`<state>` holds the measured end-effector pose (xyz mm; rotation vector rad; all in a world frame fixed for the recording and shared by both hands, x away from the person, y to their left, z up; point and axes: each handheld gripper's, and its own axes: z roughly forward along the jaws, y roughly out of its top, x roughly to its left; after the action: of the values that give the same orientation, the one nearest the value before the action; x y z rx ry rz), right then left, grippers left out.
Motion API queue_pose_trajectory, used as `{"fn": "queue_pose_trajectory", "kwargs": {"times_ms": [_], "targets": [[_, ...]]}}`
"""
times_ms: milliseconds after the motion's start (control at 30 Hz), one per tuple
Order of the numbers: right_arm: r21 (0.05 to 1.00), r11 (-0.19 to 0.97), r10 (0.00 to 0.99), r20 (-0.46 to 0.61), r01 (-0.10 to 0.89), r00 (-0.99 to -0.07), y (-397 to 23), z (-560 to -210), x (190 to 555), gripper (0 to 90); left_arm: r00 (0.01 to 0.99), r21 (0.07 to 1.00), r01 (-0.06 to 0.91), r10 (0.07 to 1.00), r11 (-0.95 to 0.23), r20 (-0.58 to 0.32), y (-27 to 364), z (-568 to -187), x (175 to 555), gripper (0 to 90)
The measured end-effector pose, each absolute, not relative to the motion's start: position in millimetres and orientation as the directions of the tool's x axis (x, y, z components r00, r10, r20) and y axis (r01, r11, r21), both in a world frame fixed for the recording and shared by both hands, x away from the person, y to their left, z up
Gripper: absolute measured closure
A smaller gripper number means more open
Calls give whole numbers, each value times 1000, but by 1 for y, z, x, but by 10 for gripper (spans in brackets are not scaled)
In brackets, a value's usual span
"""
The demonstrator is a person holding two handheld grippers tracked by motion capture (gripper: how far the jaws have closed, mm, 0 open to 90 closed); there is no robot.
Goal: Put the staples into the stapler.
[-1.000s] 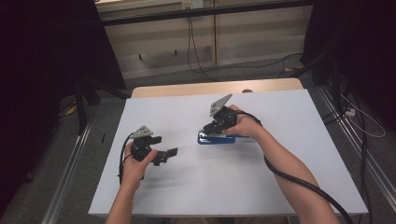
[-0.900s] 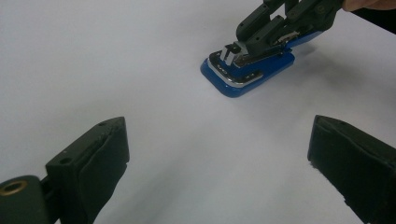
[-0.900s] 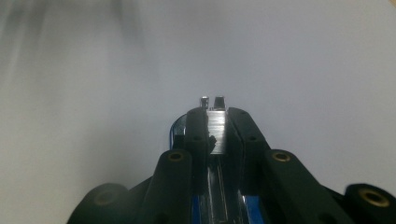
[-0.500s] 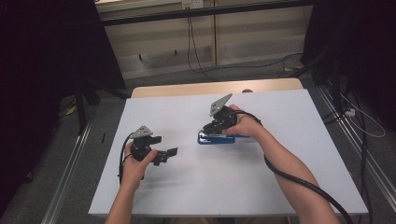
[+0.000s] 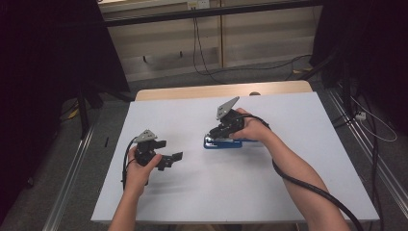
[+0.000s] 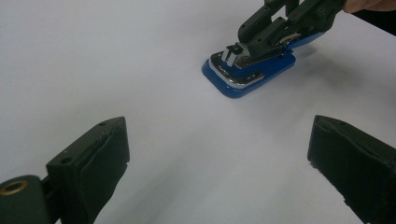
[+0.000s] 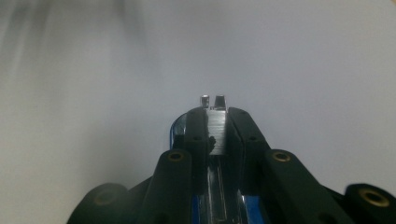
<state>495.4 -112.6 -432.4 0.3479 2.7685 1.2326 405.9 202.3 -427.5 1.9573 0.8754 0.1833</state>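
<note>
Right tongs [image 5: 215, 137] are pinched on the stapler [image 5: 222, 143], jaws pressed on both sides of its silver top bar; in the right gripper view the bar [image 7: 217, 128] sits tight between the two black jaws w/ blue showing below. Left tongs [image 5: 173, 159] are spread wide w/ nothing between the pads, held just above the sheet; in the left gripper view the pads [image 6: 100, 158] stand far apart on either side of bare white. Count: 2 tongs, 1 stapler, 1 white sheet [image 5: 288, 163], 1 table [image 5: 192, 92]. Stapler: blue base, chrome top, lying flat on the sheet near its middle, a bit toward the far edge, right of the left tongs and well apart from them. In the left gripper view the stapler [image 6: 247, 74] is up ahead w/ the right tongs [image 6: 261, 42] clamped on it from above. No containers on the sheet. Sheet covers most of the table; a strip of bare wood shows along the far edge.
</note>
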Motion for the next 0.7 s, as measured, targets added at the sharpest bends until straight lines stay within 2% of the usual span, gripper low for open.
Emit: {"fn": "queue_pose_trajectory", "kwargs": {"times_ms": [700], "targets": [[738, 656, 233, 1, 158, -972, -111, -432, 497, 781, 732, 813, 503, 645, -293, -220, 203, -427, 406, 57]]}}
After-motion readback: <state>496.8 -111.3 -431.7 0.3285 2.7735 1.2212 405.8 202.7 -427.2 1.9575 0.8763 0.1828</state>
